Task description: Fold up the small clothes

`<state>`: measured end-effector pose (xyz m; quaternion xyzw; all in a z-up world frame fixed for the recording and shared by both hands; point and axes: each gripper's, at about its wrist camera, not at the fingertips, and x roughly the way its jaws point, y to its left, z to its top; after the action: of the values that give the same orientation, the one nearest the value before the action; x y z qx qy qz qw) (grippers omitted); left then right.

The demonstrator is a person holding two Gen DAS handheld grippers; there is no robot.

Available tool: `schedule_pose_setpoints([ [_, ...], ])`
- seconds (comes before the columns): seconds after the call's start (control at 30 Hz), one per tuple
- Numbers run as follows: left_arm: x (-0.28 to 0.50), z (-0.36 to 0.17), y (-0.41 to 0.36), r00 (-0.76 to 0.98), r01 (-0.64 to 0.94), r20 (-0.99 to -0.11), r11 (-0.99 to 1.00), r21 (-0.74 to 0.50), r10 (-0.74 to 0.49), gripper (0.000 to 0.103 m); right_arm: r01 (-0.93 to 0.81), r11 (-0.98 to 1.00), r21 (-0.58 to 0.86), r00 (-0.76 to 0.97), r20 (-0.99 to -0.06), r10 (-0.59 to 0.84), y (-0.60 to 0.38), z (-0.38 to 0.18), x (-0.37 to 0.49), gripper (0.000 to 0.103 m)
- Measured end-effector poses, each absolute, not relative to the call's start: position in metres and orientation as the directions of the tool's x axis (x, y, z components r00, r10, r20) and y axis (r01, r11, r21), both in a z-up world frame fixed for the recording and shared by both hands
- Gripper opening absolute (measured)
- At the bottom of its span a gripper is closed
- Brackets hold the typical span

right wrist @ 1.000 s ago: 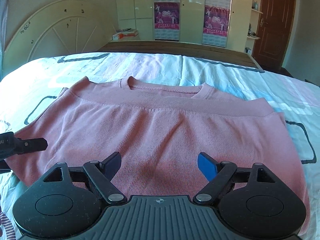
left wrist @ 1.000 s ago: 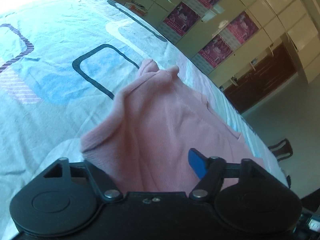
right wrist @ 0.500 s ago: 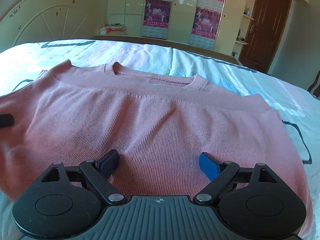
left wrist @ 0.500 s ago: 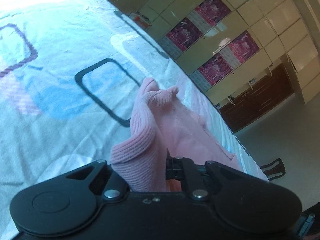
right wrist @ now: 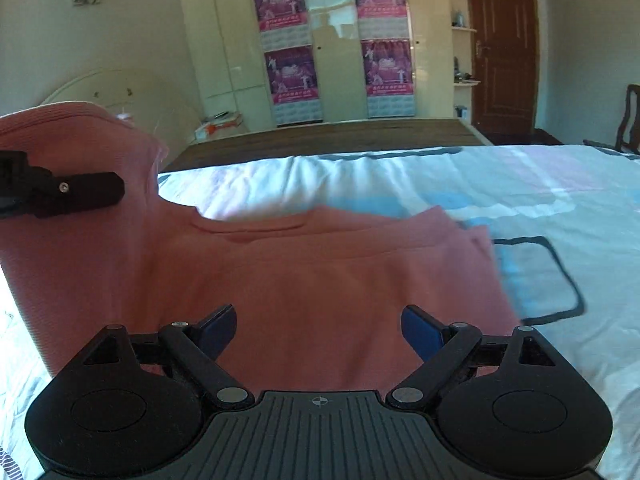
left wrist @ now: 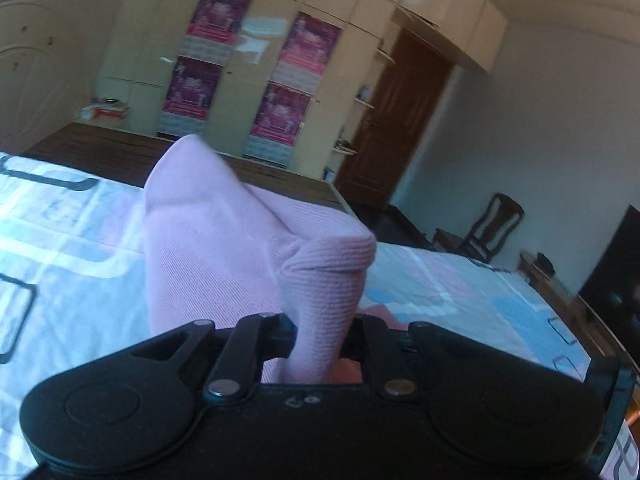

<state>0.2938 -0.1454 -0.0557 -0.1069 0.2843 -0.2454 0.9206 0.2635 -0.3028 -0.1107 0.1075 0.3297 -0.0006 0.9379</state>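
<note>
Between the fingers of the left gripper (left wrist: 318, 340) a bunch of the pink knit garment (right wrist: 320, 280) is pinched, the jaws closed on it, and this side of the cloth stands up above the fingers like a small tent while the rest hangs down to the bed sheet (right wrist: 520, 184). Ahead of the right gripper (right wrist: 318, 330) the main part of the garment lies flat on the sheet, its neckline at the far side from the fingertips; these fingers are spread wide with nothing between them, low over the near edge of the cloth, and whether they touch it I cannot tell. I judge the garment to be light and very soft, a ribbed knit that sags and stretches, not slippery and not fragile, so it will follow the lifted side slowly and can wrinkle under itself. A good hold is on an edge or a corner, through both layers, not the middle of the panel. In the right view the left gripper (right wrist: 64, 196) shows at the left, in front of the raised cloth. Hidden things are many: the tips of the left fingers are buried in the fabric, the sleeves are not visible, and the near hem is covered by the right gripper body
</note>
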Motion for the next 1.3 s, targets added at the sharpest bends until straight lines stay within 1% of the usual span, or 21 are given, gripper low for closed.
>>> schedule_pose_setpoints([
  [0.13,0.287,-0.082,-0.221,0.63,0.497,-0.518,0.813,-0.304,-0.579,0.01,0.181,0.967,0.179,0.765,-0.643,-0.024,-0.371,-0.109,0.239,0.089],
  [0.23,0.276,-0.118,-0.263,0.557,0.541,-0.592,0.795,-0.273,-0.582,0.01,0.248,0.951,0.185,0.742,-0.667,-0.064,-0.411,-0.113,0.223,0.089],
  [0.3,0.27,-0.144,-0.274,0.534,0.519,-0.651,0.817,-0.25,-0.539,0.01,0.256,0.943,0.214,0.745,-0.665,-0.051,-0.428,-0.111,0.211,0.089],
  [0.37,0.263,-0.151,-0.271,0.537,0.503,-0.66,0.828,-0.25,-0.525,0.011,0.23,0.923,0.307,0.774,-0.633,0.018,-0.439,-0.102,0.203,0.089],
  [0.43,0.261,-0.15,-0.267,0.538,0.502,-0.659,0.828,-0.252,-0.526,0.017,0.173,0.884,0.434,0.783,-0.605,0.143,-0.446,-0.096,0.206,0.089],
  [0.47,0.26,-0.148,-0.265,0.535,0.5,-0.661,0.828,-0.254,-0.526,0.025,0.136,0.855,0.5,0.772,-0.594,0.225,-0.448,-0.096,0.212,0.089],
  [0.5,0.259,-0.148,-0.266,0.53,0.504,-0.666,0.827,-0.25,-0.525,0.029,0.11,0.828,0.55,0.754,-0.589,0.29,-0.444,-0.097,0.22,0.089],
  [0.53,0.254,-0.147,-0.269,0.523,0.52,-0.672,0.821,-0.236,-0.524,0.04,0.095,0.801,0.591,0.736,-0.583,0.343,-0.442,-0.1,0.227,0.089],
  [0.57,0.247,-0.146,-0.271,0.519,0.538,-0.675,0.814,-0.219,-0.524,0.056,0.09,0.771,0.63,0.711,-0.583,0.393,-0.439,-0.103,0.237,0.089],
  [0.6,0.24,-0.144,-0.269,0.516,0.556,-0.672,0.804,-0.209,-0.531,0.065,0.091,0.757,0.648,0.695,-0.586,0.418,-0.434,-0.107,0.244,0.089],
  [0.73,0.223,-0.132,-0.245,0.522,0.569,-0.644,0.791,-0.226,-0.559,0.065,0.111,0.782,0.614,0.66,-0.633,0.403,-0.423,-0.12,0.264,0.088],
  [0.8,0.224,-0.125,-0.223,0.556,0.529,-0.625,0.813,-0.243,-0.548,0.065,0.1,0.786,0.611,0.657,-0.634,0.409,-0.421,-0.124,0.269,0.071],
  [0.83,0.227,-0.122,-0.213,0.579,0.504,-0.618,0.829,-0.242,-0.532,0.066,0.097,0.794,0.601,0.651,-0.641,0.406,-0.418,-0.125,0.272,0.053],
  [0.87,0.231,-0.118,-0.202,0.604,0.474,-0.613,0.848,-0.236,-0.509,0.066,0.091,0.799,0.594,0.646,-0.646,0.406,-0.417,-0.129,0.274,0.042],
  [0.9,0.236,-0.116,-0.194,0.624,0.45,-0.613,0.864,-0.226,-0.485,0.066,0.087,0.803,0.59,0.645,-0.648,0.406,-0.417,-0.13,0.277,0.04],
  [1.03,0.256,-0.112,-0.163,0.684,0.353,-0.611,0.914,-0.201,-0.399,0.066,0.096,0.796,0.597,0.654,-0.641,0.402,-0.419,-0.141,0.288,0.04],
  [1.07,0.262,-0.112,-0.158,0.692,0.335,-0.612,0.921,-0.199,-0.384,0.066,0.098,0.794,0.599,0.659,-0.638,0.4,-0.419,-0.143,0.29,0.036],
  [1.1,0.267,-0.111,-0.154,0.699,0.315,-0.613,0.928,-0.198,-0.368,0.066,0.097,0.793,0.602,0.659,-0.636,0.402,-0.418,-0.144,0.292,0.029],
  [1.13,0.274,-0.113,-0.151,0.701,0.301,-0.618,0.933,-0.197,-0.356,0.066,0.094,0.794,0.601,0.658,-0.636,0.403,-0.416,-0.144,0.294,0.017],
  [1.2,0.289,-0.113,-0.148,0.701,0.265,-0.629,0.941,-0.209,-0.337,0.066,0.095,0.818,0.567,0.67,-0.644,0.369,-0.412,-0.14,0.298,0.014],
  [1.3,0.3,-0.111,-0.147,0.708,0.257,-0.62,0.941,-0.219,-0.338,0.066,0.082,0.858,0.507,0.71,-0.634,0.307,-0.409,-0.126,0.294,0.013],
])
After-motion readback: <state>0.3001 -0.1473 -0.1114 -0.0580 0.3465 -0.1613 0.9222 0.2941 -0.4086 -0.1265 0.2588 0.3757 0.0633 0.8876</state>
